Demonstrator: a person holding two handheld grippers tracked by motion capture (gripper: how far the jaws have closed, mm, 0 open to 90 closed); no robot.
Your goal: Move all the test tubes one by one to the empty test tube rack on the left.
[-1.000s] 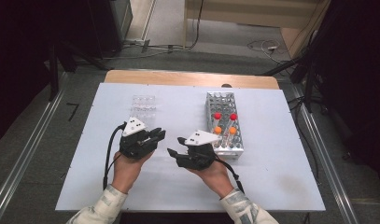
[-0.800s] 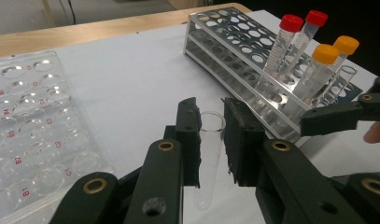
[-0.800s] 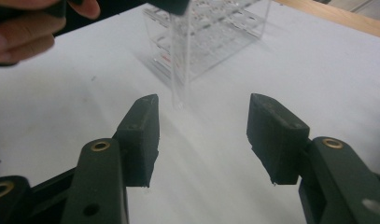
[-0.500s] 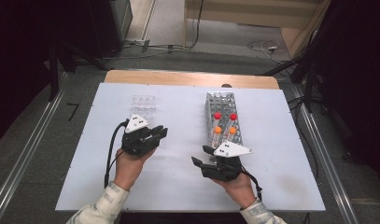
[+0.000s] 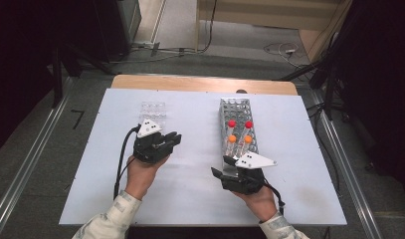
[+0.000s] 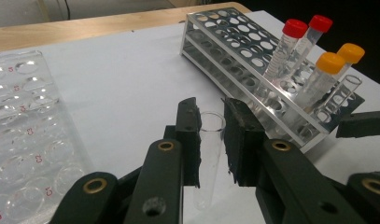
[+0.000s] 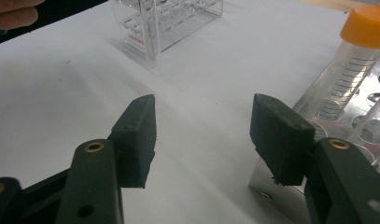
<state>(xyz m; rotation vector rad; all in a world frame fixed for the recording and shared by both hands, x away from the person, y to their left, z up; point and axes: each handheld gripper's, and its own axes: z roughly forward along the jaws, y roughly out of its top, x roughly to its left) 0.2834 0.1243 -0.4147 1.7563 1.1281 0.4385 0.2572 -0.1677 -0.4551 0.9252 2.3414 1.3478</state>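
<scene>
Your right gripper (image 5: 229,169) has slid over to the metal rack's (image 5: 236,107) near end, jaws opening, empty; left gripper (image 6: 211,135) is clamping a clear tube (image 6: 210,140) over bare table (image 5: 190,184).

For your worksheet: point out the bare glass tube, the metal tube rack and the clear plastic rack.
glass tube (image 6: 211,140): left gripper view, its wall.
metal tube rack (image 5: 236,107): high view, far end.
clear plastic rack (image 6: 19,121): left gripper view, top plate.

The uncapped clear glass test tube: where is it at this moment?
In the left gripper view, the uncapped clear glass test tube stands upright, clamped in the left gripper, between the clear plastic rack and the metal tube rack.
</scene>
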